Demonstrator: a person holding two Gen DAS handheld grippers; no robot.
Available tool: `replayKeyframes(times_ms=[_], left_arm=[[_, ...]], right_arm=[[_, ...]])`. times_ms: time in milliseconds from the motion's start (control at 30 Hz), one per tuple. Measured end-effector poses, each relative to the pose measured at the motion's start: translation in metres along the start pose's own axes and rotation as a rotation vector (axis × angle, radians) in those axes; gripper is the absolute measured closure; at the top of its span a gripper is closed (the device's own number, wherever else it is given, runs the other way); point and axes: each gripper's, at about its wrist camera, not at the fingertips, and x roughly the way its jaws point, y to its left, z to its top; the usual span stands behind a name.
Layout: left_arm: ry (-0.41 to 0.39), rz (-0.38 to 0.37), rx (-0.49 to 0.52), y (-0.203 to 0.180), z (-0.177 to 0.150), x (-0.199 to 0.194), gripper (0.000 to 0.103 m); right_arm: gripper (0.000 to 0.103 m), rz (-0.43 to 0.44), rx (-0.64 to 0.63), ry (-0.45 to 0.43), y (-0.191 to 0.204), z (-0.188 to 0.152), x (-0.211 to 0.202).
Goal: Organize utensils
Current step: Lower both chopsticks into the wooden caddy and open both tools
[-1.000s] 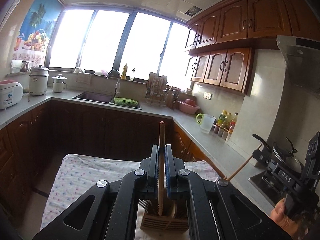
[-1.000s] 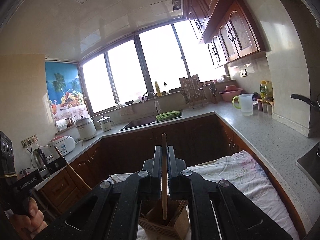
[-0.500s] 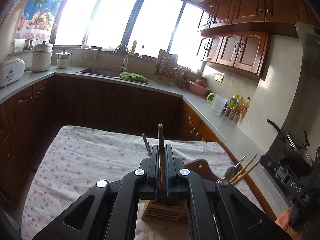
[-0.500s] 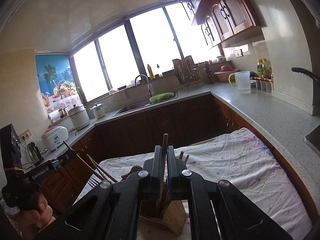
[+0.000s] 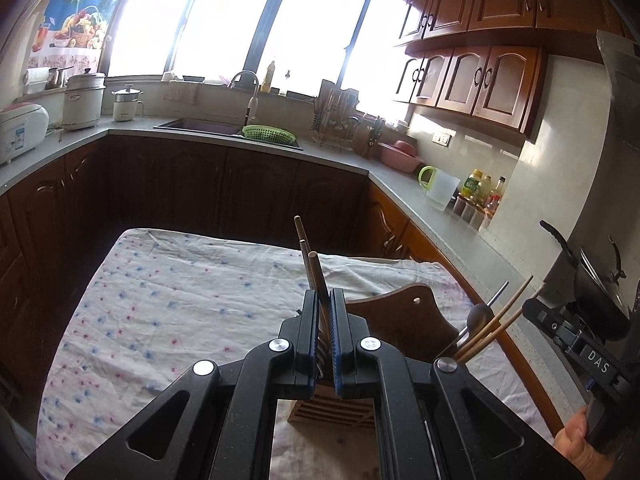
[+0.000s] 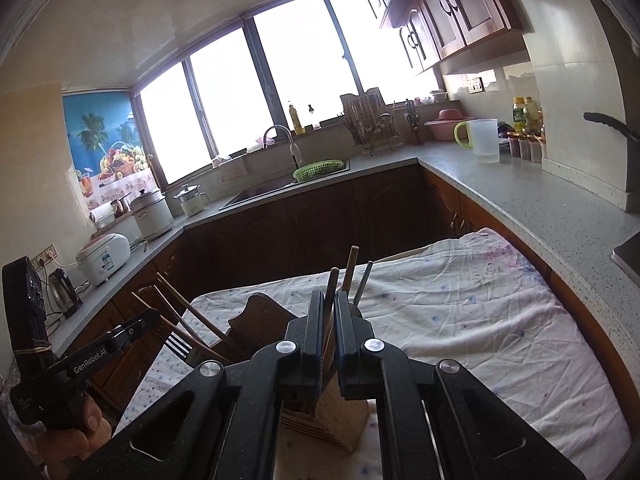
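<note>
Each black hand-held gripper (image 5: 324, 300) has silver screws, blue-edged pads, and white "GenRobot.AI" lettering.

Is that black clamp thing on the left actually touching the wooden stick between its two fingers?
Touching. In the left wrist view the left gripper is shut on the wooden stick, both pads pressed against it.

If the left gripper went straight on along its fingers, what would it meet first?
Probably the wooden utensil holder just below and ahead of the left gripper, which is shut on a wooden chopstick. Past it lies the floral cloth. Depth is hard to judge here.
</note>
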Motion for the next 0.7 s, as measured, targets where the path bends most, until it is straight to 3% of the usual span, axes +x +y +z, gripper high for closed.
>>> replayKeyframes(times_ms=[200, 233, 333, 400, 467, 500, 567, 700], left_arm=[[0.017, -0.024, -0.011, 0.001, -0.004, -0.004, 0.099], [0.017, -0.033, -0.015, 0.001, -0.003, -0.006, 0.097], [-0.013, -0.035, -0.012, 0.001, -0.001, -0.021, 0.08], [-0.038, -0.03, -0.008, 0.001, -0.002, -0.033, 0.07], [-0.057, -0.03, -0.008, 0.002, -0.007, -0.046, 0.063], [-0.064, -0.03, -0.007, 0.003, -0.009, -0.053, 0.058], [-0.077, -0.018, -0.01, 0.004, -0.017, -0.067, 0.045], [-0.105, 0.001, -0.024, 0.007, -0.037, -0.097, 0.03]], right_arm=[[0.097, 0.009, 0.012, 0.006, -0.002, 0.001, 0.001], [0.093, 0.015, 0.016, 0.006, -0.002, 0.001, 0.0], [0.089, 0.034, 0.03, -0.012, -0.003, 0.003, -0.007], [0.074, 0.045, 0.043, -0.033, -0.004, 0.005, -0.016], [0.046, 0.055, 0.054, -0.066, -0.004, 0.007, -0.028], [0.042, 0.061, 0.059, -0.084, -0.005, 0.008, -0.034], [0.021, 0.073, 0.072, -0.119, -0.005, 0.009, -0.048], [0.006, 0.079, 0.082, -0.175, -0.008, 0.003, -0.074]])
